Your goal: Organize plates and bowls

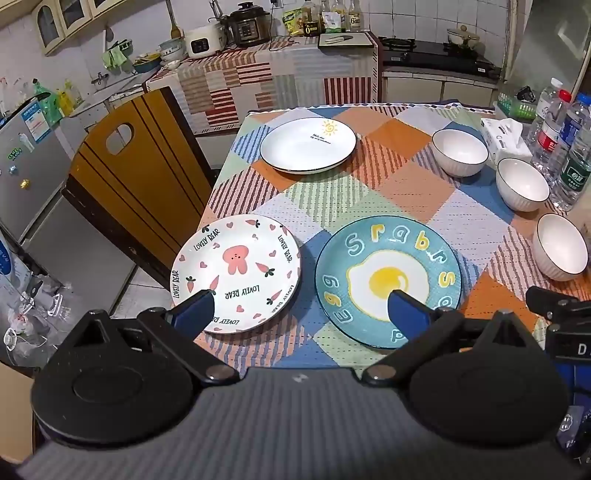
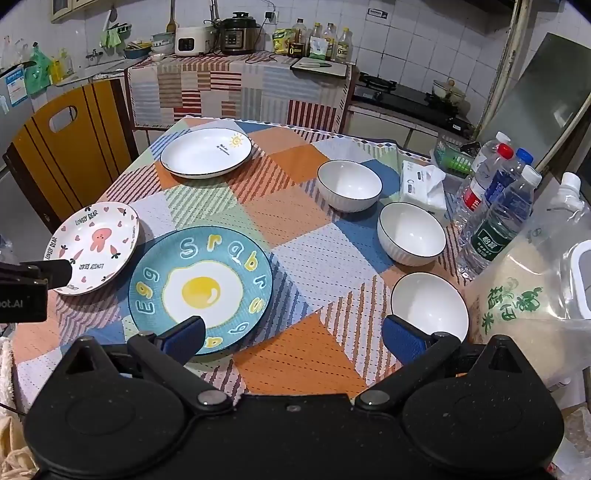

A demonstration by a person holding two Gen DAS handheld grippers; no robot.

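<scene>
Now, left gripper point(image 1: 299, 308): spread wide, empty.
Right gripper point(image 2: 293, 334): gaping, empty.
Tip: I'd pinch rabbit plate point(image 1: 236, 271) by its rim.

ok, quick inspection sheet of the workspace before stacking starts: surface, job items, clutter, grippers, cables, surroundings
Surface: table under a patchwork tablecloth, flat.
Job's things: blue egg plate, pink rabbit plate and white sun plate, all lying apart, none stacked; three white bowls upright in a row on the right, apart.
Clutter: tissue pack, water bottles, bag of rice along the right edge.
Grippers: left hand-held gripper open above the near plates; right hand-held gripper open, holding nothing.
Cables: nothing seen on the table.
Surroundings: wooden chair at the left side, counter with cookers and stove behind.
</scene>
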